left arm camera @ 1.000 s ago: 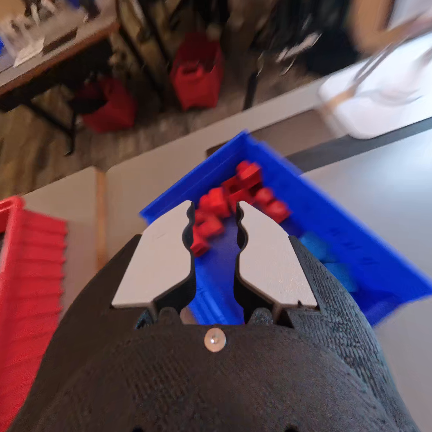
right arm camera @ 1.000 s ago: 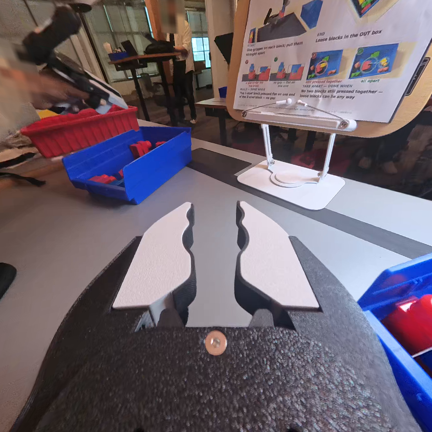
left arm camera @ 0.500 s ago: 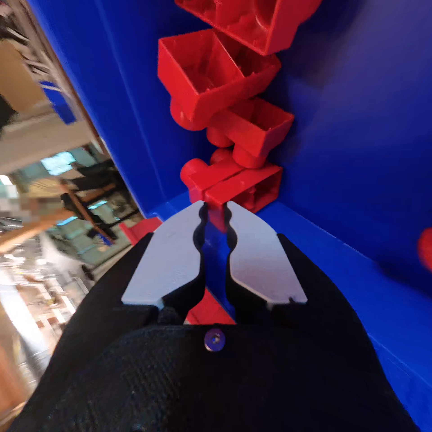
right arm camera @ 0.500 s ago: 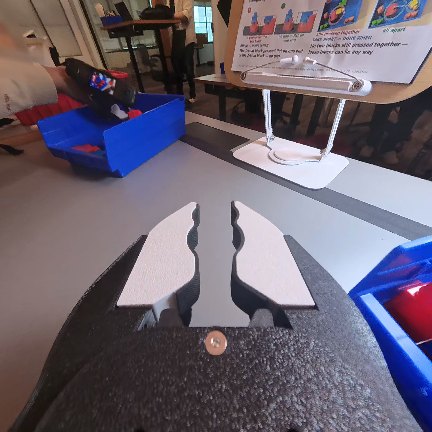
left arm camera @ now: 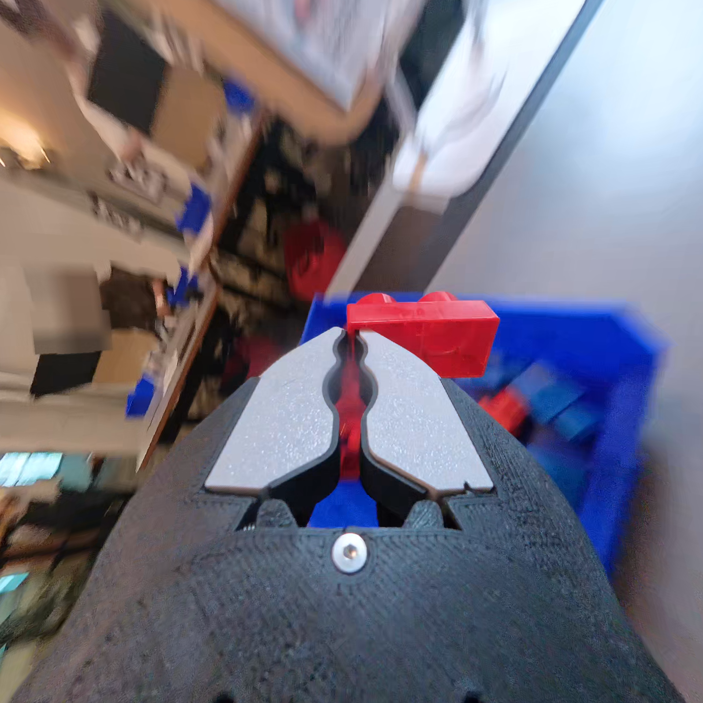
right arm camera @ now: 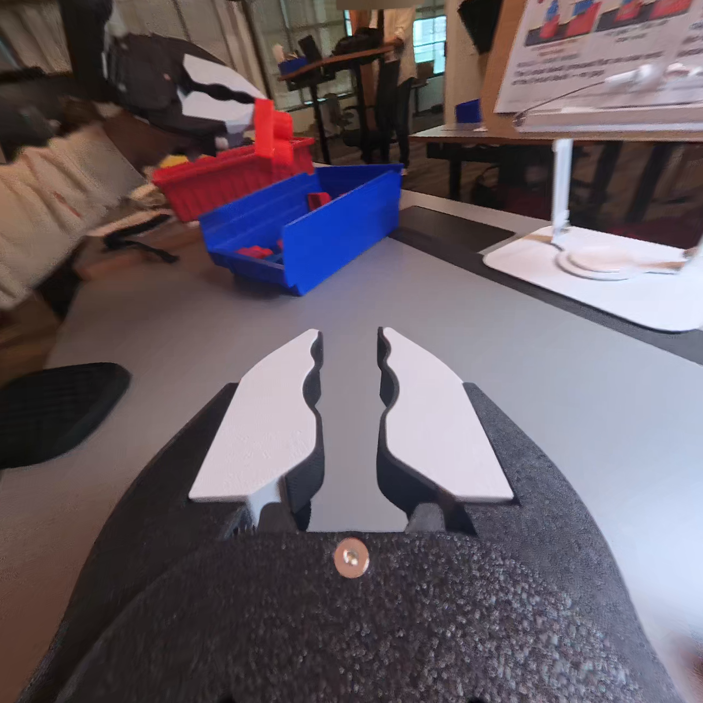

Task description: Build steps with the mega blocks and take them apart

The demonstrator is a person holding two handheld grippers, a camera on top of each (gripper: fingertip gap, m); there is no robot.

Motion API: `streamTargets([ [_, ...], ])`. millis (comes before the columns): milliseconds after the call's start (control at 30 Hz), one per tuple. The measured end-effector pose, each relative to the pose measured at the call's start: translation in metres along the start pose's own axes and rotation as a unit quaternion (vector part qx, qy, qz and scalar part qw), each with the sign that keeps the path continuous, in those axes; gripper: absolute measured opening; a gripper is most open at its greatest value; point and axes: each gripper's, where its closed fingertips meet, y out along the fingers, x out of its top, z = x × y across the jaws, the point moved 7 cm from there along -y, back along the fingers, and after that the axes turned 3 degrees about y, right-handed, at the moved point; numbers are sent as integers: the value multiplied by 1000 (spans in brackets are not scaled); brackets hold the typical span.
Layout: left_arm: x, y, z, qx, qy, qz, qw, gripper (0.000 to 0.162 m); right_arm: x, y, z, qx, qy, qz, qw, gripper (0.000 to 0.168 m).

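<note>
- Red mega block point(left arm camera: 437, 334) hangs clamped in the left gripper point(left arm camera: 352, 336), above the blue bin point(left arm camera: 593, 342).
- Right gripper point(right arm camera: 349, 334) gapes empty over the table point(right arm camera: 494, 365).
- Building looks barely begun; no steps visible yet.

Bin point(right arm camera: 334, 236) on table point(right arm camera: 380, 315), crate point(right arm camera: 228, 182) behind, stand point(right arm camera: 593, 281) to right.

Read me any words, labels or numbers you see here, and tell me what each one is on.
Instruction sheet on the white stand: printed lines beside small pictures, too blurred to read, so I quote none.
Red block, blue bin: no writing visible.
</note>
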Motion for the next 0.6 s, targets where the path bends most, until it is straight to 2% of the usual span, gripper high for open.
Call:
streamTargets([
  [67, 50, -22, -29, 17, -31, -132, 991, 4, 3, 7, 19, 62, 42, 1, 997, 29],
  [133, 96, -41, -62, 42, -45, -239, 969, 4, 8, 14, 40, 112, 67, -7, 991, 33],
  [233, 149, -54, -108, 66, -39, -329, 941, 3, 29, 16, 69, 198, 112, -53, 972, 53],
  [300, 174, -59, -128, 74, -47, -373, 924, 4, 45, 15, 78, 227, 157, -77, 958, 62],
  [367, 190, -64, -144, 89, -41, -401, 911, 4, 54, 13, 83, 254, 200, -86, 942, 64],
  [433, 200, -65, -159, 96, -25, -417, 904, 3, 55, 9, 87, 273, 223, -93, 931, 38],
  [500, 201, -65, -170, 99, -31, -426, 899, 4, 49, 6, 86, 271, 217, -83, 934, 37],
  [567, 194, -60, -177, 41, -47, -412, 909, 6, 42, 1, 80, 247, 180, -68, 950, 37],
  [600, 188, -56, -179, -7, -72, -395, 916, 15, 40, -3, 76, 228, 151, -67, 959, 37],
])
